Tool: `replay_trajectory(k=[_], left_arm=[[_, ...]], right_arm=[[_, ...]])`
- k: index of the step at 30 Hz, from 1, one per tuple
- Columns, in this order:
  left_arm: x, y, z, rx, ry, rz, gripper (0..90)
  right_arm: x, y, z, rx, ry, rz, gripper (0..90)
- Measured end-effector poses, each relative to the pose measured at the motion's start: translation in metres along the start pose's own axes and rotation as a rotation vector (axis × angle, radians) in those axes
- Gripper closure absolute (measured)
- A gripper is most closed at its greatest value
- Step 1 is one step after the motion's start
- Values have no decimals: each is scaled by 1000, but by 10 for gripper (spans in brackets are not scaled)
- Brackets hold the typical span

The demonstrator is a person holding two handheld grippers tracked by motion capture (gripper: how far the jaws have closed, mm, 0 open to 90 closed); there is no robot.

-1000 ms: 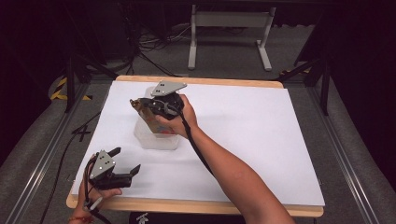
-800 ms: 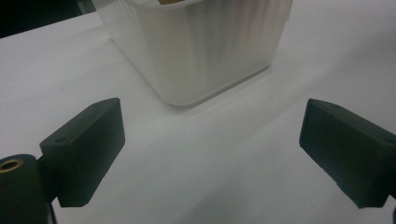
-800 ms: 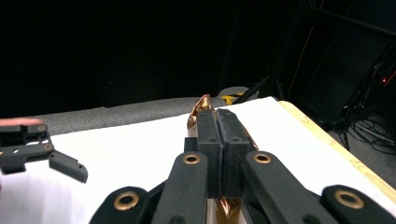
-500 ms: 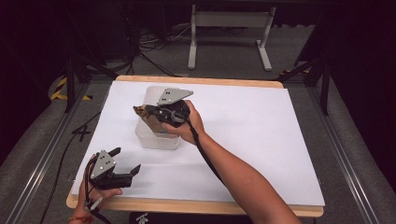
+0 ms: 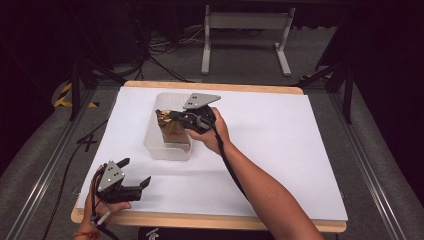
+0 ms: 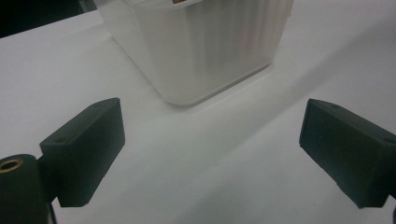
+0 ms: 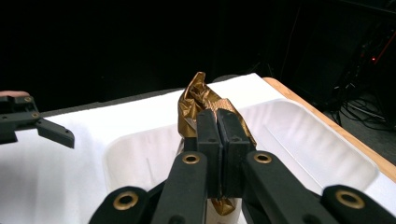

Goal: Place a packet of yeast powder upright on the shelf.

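Right gripper [image 7: 218, 140] jaws pinch the gold wrapper [image 7: 201, 100] over the tub [image 5: 161, 145]; left gripper [image 5: 131, 181] jaws wide

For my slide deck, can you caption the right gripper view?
Right gripper, jaws shut on a crumpled gold wrapper, holds it over a translucent plastic tub.

A wooden table [image 5: 210, 222] under a white sheet [image 5: 280, 150] stands on grey carpet [image 5: 380, 125] in a dark room, with a white metal stand [image 5: 245, 35] and tangled cables [image 5: 155, 55] beyond its far edge, yellow-black tape [image 5: 65, 95] at the left, and metal rails [image 5: 45, 170] alongside.
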State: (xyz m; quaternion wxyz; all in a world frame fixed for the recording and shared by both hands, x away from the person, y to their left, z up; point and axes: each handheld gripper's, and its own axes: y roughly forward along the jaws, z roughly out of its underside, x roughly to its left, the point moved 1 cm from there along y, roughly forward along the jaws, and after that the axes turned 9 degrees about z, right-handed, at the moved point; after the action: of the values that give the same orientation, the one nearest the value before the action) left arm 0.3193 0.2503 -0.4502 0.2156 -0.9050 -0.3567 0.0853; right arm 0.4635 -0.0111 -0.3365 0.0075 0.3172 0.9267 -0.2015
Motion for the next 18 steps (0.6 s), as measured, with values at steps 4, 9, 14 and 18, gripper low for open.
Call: replay_trajectory(k=[4,9,14,18], left_arm=[[0,0,0,-1,3,-5,76],[0,1,0,3,4,-2,76],[0,1,-1,5,1,-4,76],[-1,2,0,9,0,-2,76]], right_arm=[[-3,-1,3,2,4,7,888],[-3,-1,5,10,-13,12,888],[-4,-1,6,18,-26,23,885],[-4,0,6,23,-30,23,884]])
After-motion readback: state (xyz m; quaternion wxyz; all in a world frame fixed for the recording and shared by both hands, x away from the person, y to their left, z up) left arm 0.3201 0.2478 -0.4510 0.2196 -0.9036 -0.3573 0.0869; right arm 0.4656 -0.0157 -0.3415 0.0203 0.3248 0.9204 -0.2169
